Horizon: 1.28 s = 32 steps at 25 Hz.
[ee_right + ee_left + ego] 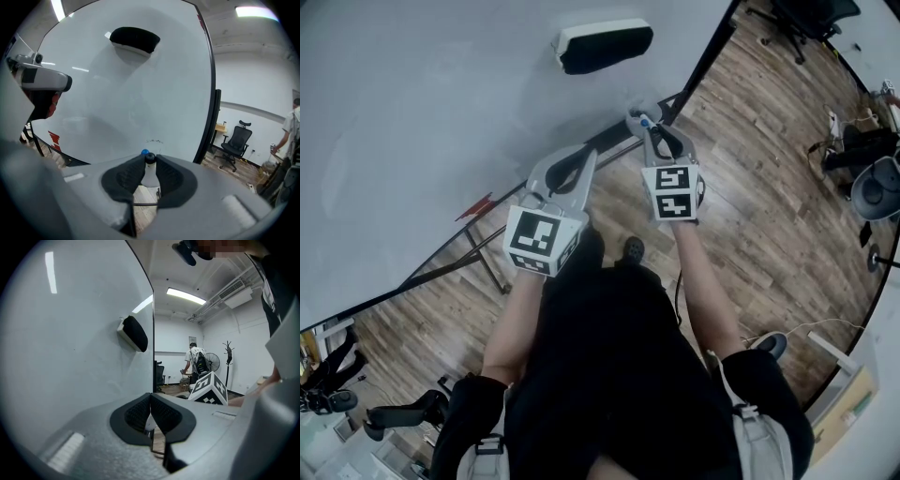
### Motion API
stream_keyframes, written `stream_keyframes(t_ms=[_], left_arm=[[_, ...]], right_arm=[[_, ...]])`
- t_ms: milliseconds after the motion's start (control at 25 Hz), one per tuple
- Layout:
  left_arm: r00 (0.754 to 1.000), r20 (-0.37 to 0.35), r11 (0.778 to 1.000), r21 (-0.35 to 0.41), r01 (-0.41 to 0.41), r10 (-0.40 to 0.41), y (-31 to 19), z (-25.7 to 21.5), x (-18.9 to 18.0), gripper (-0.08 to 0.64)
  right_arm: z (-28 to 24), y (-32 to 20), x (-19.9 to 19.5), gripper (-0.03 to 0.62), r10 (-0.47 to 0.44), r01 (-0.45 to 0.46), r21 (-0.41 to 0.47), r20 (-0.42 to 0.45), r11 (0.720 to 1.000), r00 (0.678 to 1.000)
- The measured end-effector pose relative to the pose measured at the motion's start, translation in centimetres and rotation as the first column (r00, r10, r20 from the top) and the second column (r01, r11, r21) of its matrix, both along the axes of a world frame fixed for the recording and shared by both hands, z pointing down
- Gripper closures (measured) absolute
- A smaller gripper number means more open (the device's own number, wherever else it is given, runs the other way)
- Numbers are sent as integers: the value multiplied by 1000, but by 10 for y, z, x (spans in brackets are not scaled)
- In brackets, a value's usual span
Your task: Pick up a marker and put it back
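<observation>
A marker (149, 174) with a white body and a black end stands upright between the pads of my right gripper (150, 157), which is shut on it. A small blue tip (145, 152) shows just behind it. In the head view the right gripper (648, 119) holds the marker (645, 123) close to the lower edge of the whiteboard (441, 112). My left gripper (590, 154) hovers to its left, near the same edge. Its jaws (150, 396) meet at the tips with nothing gripped.
A black-and-white eraser (603, 44) sticks to the whiteboard above the grippers, also seen as the eraser (134, 39). Red marks (474, 208) sit at the board's lower edge. The board's black stand legs (478, 248) rest on the wooden floor. Office chairs (236, 143) and a person (194, 363) are farther off.
</observation>
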<state>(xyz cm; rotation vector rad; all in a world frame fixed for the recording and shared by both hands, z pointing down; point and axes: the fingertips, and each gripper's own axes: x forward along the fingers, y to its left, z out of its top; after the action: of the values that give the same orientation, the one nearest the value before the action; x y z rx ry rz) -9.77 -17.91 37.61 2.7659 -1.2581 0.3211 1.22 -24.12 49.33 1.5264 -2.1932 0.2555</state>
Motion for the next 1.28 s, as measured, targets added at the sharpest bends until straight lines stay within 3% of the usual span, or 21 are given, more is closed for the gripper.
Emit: stream_keyframes(t_ms=[840, 1280], left_arm=[[996, -56, 997, 31, 68, -67, 42, -12, 19, 549], [994, -74, 996, 40, 84, -81, 45, -12, 38, 549]], right_arm=[[-56, 46, 29, 526, -35, 30, 118, 36, 993, 999], [-108, 74, 43, 526, -106, 87, 216, 80, 973, 991]])
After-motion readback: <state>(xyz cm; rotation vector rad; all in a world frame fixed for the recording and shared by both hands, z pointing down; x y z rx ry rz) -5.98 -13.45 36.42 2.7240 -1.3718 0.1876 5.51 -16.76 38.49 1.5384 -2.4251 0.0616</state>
